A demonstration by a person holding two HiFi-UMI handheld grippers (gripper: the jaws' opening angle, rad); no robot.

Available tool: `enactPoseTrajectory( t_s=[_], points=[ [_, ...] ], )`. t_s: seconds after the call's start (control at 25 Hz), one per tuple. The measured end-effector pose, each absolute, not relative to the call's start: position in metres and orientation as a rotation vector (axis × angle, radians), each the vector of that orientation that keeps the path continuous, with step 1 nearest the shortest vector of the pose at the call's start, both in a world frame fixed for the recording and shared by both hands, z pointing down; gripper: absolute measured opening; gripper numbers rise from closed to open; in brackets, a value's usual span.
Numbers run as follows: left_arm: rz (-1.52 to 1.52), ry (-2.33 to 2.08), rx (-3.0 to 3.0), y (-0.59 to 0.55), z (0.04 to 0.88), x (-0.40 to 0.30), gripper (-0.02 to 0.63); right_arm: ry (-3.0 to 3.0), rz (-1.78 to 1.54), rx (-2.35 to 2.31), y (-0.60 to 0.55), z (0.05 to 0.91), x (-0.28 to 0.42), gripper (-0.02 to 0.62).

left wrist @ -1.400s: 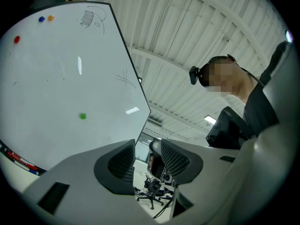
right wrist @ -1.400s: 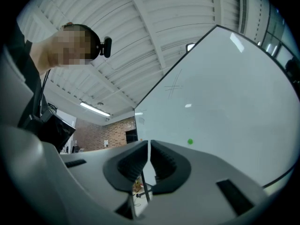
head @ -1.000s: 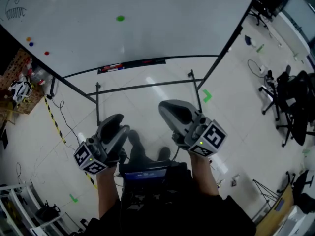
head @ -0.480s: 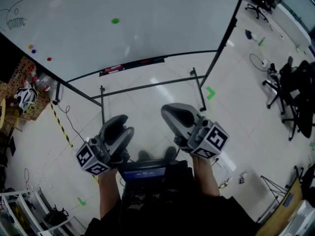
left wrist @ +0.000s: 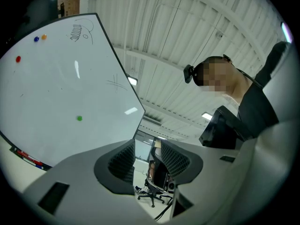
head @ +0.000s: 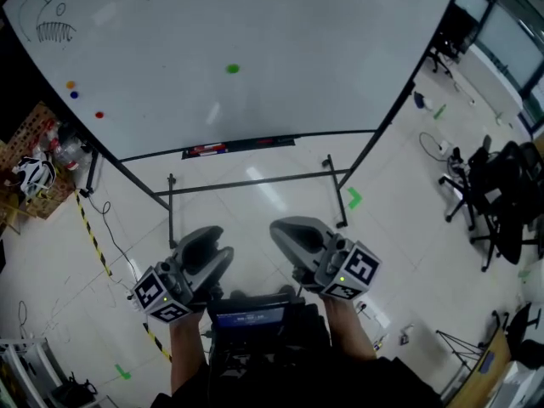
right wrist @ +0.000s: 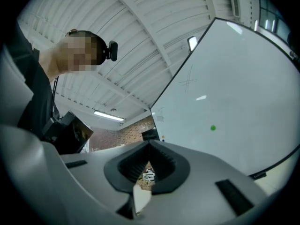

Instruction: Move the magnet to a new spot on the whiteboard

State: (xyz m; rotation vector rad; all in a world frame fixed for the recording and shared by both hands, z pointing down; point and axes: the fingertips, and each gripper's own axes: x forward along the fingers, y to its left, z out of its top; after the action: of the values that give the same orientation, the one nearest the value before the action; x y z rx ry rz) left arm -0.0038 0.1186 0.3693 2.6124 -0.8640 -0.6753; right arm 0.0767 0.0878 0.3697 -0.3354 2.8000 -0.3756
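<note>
A small green magnet [head: 232, 69] sticks near the middle of the whiteboard [head: 255, 24]; it also shows in the left gripper view [left wrist: 79, 118] and the right gripper view [right wrist: 213, 128]. Both grippers are held low in front of the person, well short of the board. My left gripper [head: 214, 243] [left wrist: 147, 151] is open, with a gap and nothing between its pads. My right gripper [head: 282, 232] [right wrist: 149, 145] has just been closing; its jaws now meet at the tips, shut on nothing.
Orange [head: 70, 84], blue [head: 74, 94] and red [head: 99, 115] magnets sit at the board's left. A marker tray [head: 238, 147] runs under the board, above its metal stand [head: 255, 179]. Office chairs [head: 501, 194] stand at the right, a cluttered shelf [head: 34, 155] at the left.
The head view has tilted up, so more of the whiteboard shows and the green magnet sits lower in the frame. Both grippers have shifted slightly and stay empty.
</note>
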Motion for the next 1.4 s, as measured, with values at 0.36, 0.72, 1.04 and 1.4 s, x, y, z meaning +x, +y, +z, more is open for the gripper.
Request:
enactPoseTrajectory(
  t_s=[0.36, 0.72, 1.04, 1.4],
  points=[
    [-0.731, -0.843, 2.617, 0.132, 0.369, -0.035, 0.170, 2.811, -0.368, -0.400, 0.101, 0.370, 0.060, 0.020],
    [-0.713, -0.813, 2.591, 0.133, 0.384, -0.038, 0.170, 2.815, -0.424, -0.422, 0.102, 0.380, 0.062, 0.018],
    [-0.779, -0.822, 2.567, 0.133, 0.377, -0.046, 0.169, 2.808, -0.400, -0.447, 0.104, 0.376, 0.070, 0.018],
    [-0.805, -0.849, 2.555, 0.138, 0.376, -0.059, 0.169, 2.809, -0.393, -0.467, 0.109, 0.375, 0.073, 0.018]
  ],
)
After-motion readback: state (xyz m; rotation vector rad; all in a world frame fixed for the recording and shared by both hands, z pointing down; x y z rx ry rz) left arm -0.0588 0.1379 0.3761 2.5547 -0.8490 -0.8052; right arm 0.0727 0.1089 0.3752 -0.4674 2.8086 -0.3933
